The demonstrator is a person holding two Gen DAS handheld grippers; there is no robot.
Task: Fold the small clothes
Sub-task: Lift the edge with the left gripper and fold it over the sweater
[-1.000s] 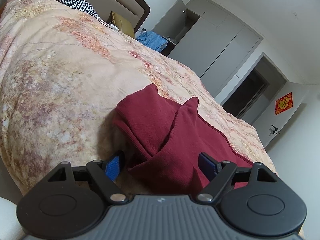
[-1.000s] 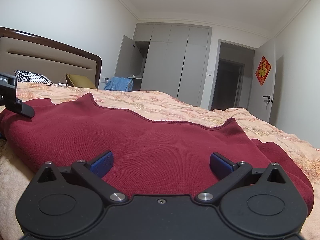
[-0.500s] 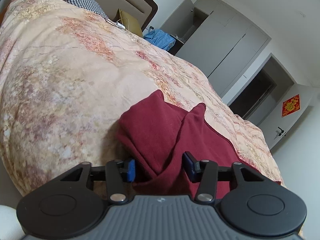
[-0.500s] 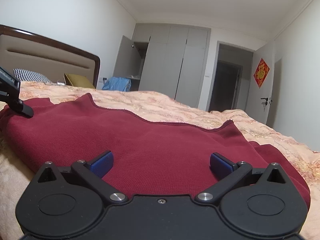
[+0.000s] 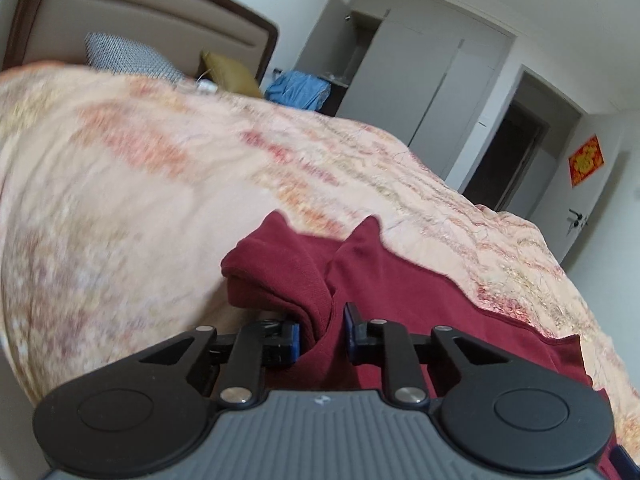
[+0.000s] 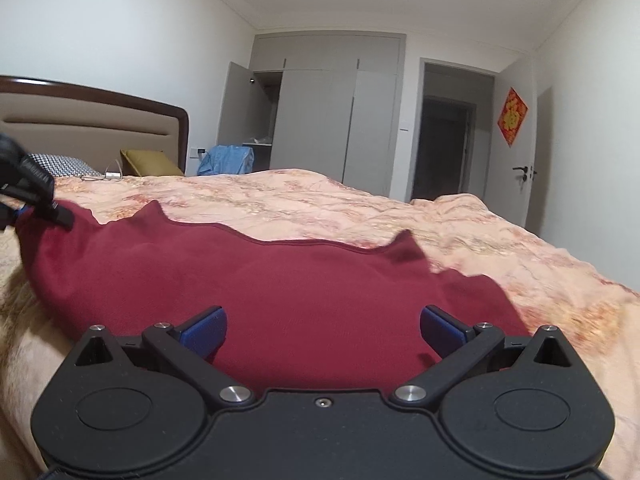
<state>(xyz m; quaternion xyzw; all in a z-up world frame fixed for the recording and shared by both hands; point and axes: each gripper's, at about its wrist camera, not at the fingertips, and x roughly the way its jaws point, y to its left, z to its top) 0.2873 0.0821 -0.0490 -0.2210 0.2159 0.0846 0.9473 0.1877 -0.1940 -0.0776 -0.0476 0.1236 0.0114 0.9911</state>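
A dark red knit garment (image 5: 400, 280) lies on the floral bedspread (image 5: 140, 184). My left gripper (image 5: 322, 340) is shut on a bunched fold at the garment's left end, cloth pinched between its blue pads. In the right wrist view the same garment (image 6: 280, 280) spreads wide across the bed, and the left gripper (image 6: 28, 196) shows at its far left corner. My right gripper (image 6: 323, 326) is open, its blue pads wide apart just above the garment's near edge, holding nothing.
The headboard (image 6: 92, 120) with a checked pillow (image 5: 124, 56) and a mustard cushion (image 6: 148, 162) is at the far end. A blue cloth pile (image 6: 228, 158) sits by an open grey wardrobe (image 6: 320, 120). A dark doorway (image 6: 444, 148) is at the right.
My left gripper has closed from wide open onto the garment's bunched left fold and tilted upward. The right gripper has stayed open, shifting slightly over the garment.
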